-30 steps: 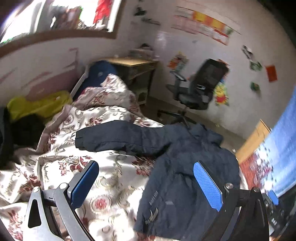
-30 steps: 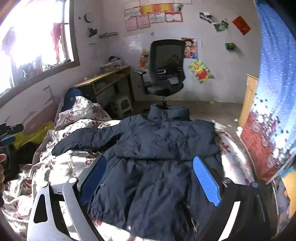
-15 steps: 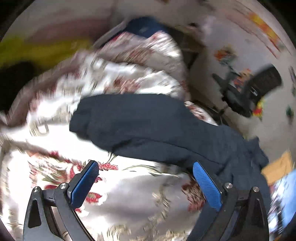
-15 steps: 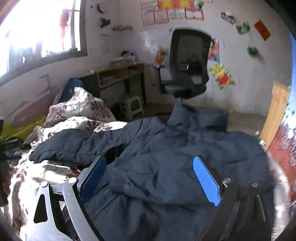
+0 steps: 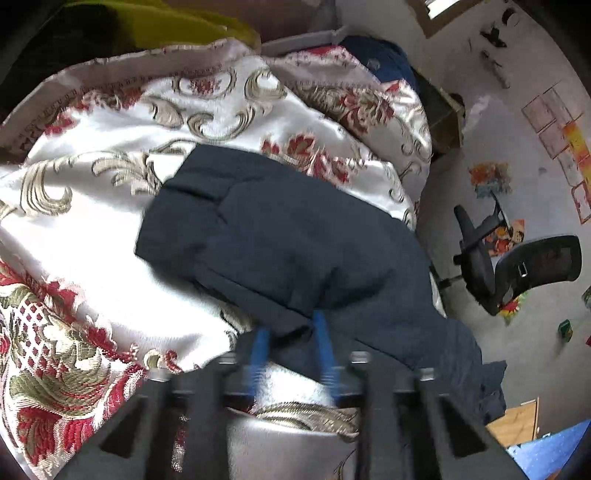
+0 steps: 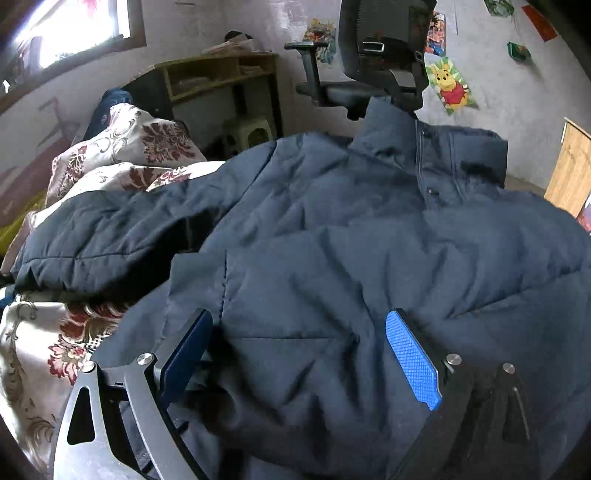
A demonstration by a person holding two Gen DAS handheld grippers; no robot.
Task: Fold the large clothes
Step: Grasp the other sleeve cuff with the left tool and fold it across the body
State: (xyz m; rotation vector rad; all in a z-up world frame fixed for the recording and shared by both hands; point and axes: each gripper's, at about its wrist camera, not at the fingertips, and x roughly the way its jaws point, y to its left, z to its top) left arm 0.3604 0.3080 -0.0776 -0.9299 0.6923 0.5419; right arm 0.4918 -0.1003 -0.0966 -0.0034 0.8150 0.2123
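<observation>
A dark navy padded jacket [image 6: 369, 229] lies spread on a bed with a white, red and gold floral cover [image 5: 92, 221]. Its left sleeve [image 5: 266, 229] stretches out over the cover. My left gripper [image 5: 291, 328] has its blue pads close together, pinching the lower edge of that sleeve. My right gripper [image 6: 295, 339] is open, its blue pads spread wide and resting low over the jacket's chest, below the collar [image 6: 432, 147].
A black office chair [image 6: 380, 55] stands on the floor beyond the bed's far edge; it also shows in the left wrist view [image 5: 517, 269]. A wooden desk [image 6: 221, 74] and a small stool [image 6: 251, 129] are by the wall. A yellow item [image 5: 177, 22] lies past the cover.
My left gripper moved down onto the sleeve and closed from wide open onto its edge. My right gripper moved forward and lower over the jacket's chest, staying open.
</observation>
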